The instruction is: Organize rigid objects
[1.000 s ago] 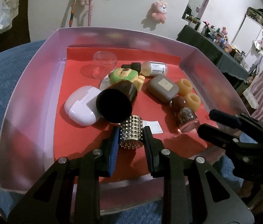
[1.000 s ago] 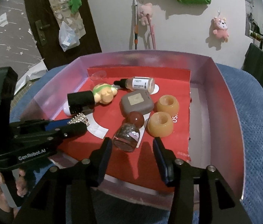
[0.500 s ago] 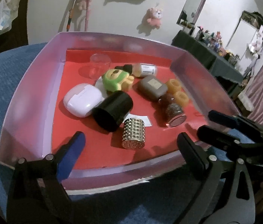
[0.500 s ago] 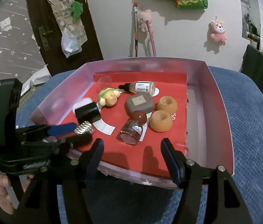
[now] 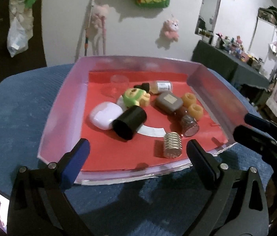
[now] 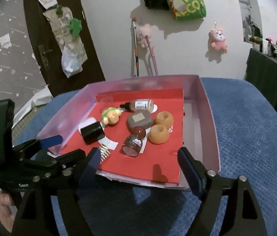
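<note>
A pink-walled tray (image 5: 63, 110) with a red floor sits on a blue cushion. In it lie a studded gold cylinder (image 5: 172, 145), a black tube (image 5: 129, 122), a white case (image 5: 105, 115), a green toy (image 5: 135, 97), a grey case (image 5: 169, 102), two amber rings (image 5: 195, 111), a brown round-topped bottle (image 5: 187, 123), a dropper bottle (image 5: 158, 86) and a clear cup (image 5: 118, 83). My left gripper (image 5: 136, 157) is open and empty, just short of the tray's near edge. My right gripper (image 6: 140, 162) is open and empty before the tray (image 6: 211, 129); the gold cylinder (image 6: 104, 151) shows there too.
The blue cushion (image 5: 16, 118) surrounds the tray. The right gripper's fingers (image 5: 256, 131) show at the tray's right corner in the left wrist view. A white wall with hanging plush toys (image 6: 218, 39) stands behind. A dark cluttered table (image 5: 232, 63) is at the right.
My left gripper let go of the gold cylinder, opened wide and drew back out of the tray. My right gripper also opened wider and pulled back. The cylinder stays on the red floor.
</note>
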